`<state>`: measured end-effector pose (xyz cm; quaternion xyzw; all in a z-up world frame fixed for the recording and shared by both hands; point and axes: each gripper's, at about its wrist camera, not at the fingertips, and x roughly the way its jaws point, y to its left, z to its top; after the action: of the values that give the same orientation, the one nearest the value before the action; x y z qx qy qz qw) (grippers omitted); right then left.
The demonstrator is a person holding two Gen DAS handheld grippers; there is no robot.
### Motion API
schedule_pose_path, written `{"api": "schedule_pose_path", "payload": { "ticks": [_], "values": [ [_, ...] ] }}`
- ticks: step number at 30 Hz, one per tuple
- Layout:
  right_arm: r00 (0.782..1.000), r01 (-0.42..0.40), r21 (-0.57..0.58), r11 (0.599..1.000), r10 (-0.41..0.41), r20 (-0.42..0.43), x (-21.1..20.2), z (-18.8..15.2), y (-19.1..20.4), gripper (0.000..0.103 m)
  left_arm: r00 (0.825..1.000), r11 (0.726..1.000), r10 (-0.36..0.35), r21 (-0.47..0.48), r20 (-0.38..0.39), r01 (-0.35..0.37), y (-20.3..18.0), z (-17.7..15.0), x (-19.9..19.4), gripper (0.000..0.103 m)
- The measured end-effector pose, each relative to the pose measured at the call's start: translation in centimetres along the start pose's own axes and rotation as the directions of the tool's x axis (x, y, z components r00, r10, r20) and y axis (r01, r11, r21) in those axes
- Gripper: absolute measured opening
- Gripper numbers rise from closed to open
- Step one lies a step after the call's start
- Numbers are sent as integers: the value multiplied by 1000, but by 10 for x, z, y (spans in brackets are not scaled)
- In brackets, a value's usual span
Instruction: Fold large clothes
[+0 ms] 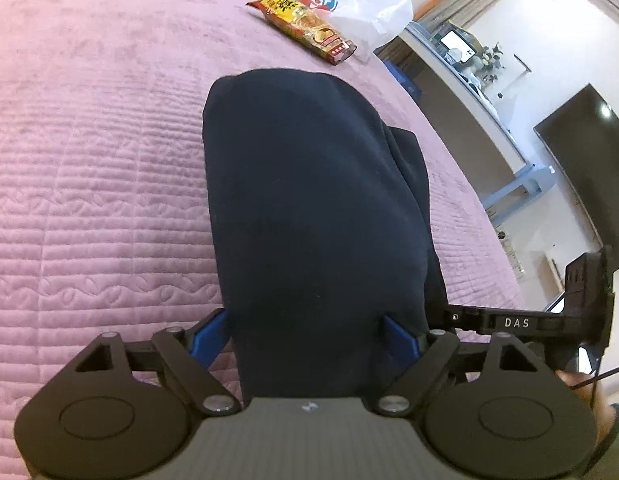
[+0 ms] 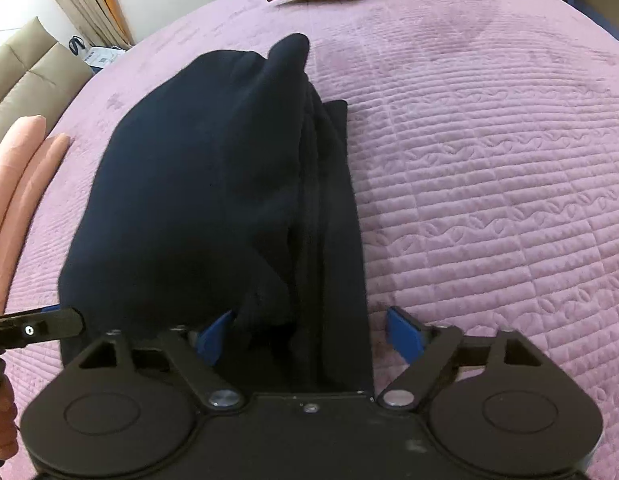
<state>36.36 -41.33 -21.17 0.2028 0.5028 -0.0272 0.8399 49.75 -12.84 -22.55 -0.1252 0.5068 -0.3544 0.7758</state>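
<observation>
The dark navy garment lies folded in the middle of both frames on the pink quilted bedspread. The left gripper and the right gripper both stand spread wide, cloth between the blue fingers, not clamped. A snack packet lies at the upper edge.

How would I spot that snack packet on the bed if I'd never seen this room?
Start at the pink quilted bedspread and look past the dark navy garment to the far edge. The snack packet lies flat beside a white plastic bag; it alone is glossy yellow and red with pictured food.
</observation>
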Motion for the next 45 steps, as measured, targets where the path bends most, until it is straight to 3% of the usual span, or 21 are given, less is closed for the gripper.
{"api": "schedule_pose_path", "payload": {
  "ticks": [8, 13, 14, 16, 17, 19, 20, 22, 28, 33, 37, 40, 45],
  "values": [
    [998, -55, -18, 998, 54, -25, 6, 2, -4, 102, 996, 991, -88, -102, -13, 87, 15, -3, 16, 93],
    [992, -128, -22, 992, 127, -25, 10, 4, -10, 99, 975, 947, -222, -245, -31, 208, 36, -4, 37, 95],
    [989, -149, -18, 989, 148, -22, 12, 3, -12, 95, 973, 944, -231, -246, -24, 218, 36, -4, 41, 96],
    [977, -214, 0, 977, 214, -18, 15, 2, -15, 77, 974, 946, -228, -239, -9, 219, 33, -4, 45, 95],
    [967, -254, 23, 967, 255, -19, 16, 2, -17, 66, 975, 949, -221, -230, 6, 216, 31, -4, 45, 91],
    [960, -279, 32, 960, 279, -6, 15, 1, -19, 58, 979, 959, -201, -197, 37, 204, 25, -7, 42, 78],
    [958, -287, 28, 957, 288, -1, 13, 1, -18, 54, 978, 963, -202, -170, 51, 208, 22, -8, 38, 66],
    [949, -316, 24, 949, 315, 19, 5, 0, -15, 49, 969, 958, -228, -155, 98, 241, 19, -8, 26, 56],
    [923, -362, -52, 931, 366, 116, -42, 2, 21, 45, 920, 928, -325, -112, 218, 354, 10, -1, -22, 54],
    [898, -392, -121, 912, 408, 163, -97, -14, 67, 45, 890, 918, -365, -55, 273, 393, -4, -16, -95, 54],
    [889, -394, -190, 899, 426, 170, -142, -49, 113, 45, 882, 922, -364, -20, 298, 387, -13, -46, -158, 54],
    [887, -401, -207, 892, 435, 157, -161, -77, 136, 45, 887, 928, -354, -4, 298, 372, -14, -73, -194, 54],
    [910, -374, -224, 900, 403, 102, -153, -124, 157, 44, 902, 932, -340, -37, 265, 362, 10, -123, -203, 54]
  ]
}}
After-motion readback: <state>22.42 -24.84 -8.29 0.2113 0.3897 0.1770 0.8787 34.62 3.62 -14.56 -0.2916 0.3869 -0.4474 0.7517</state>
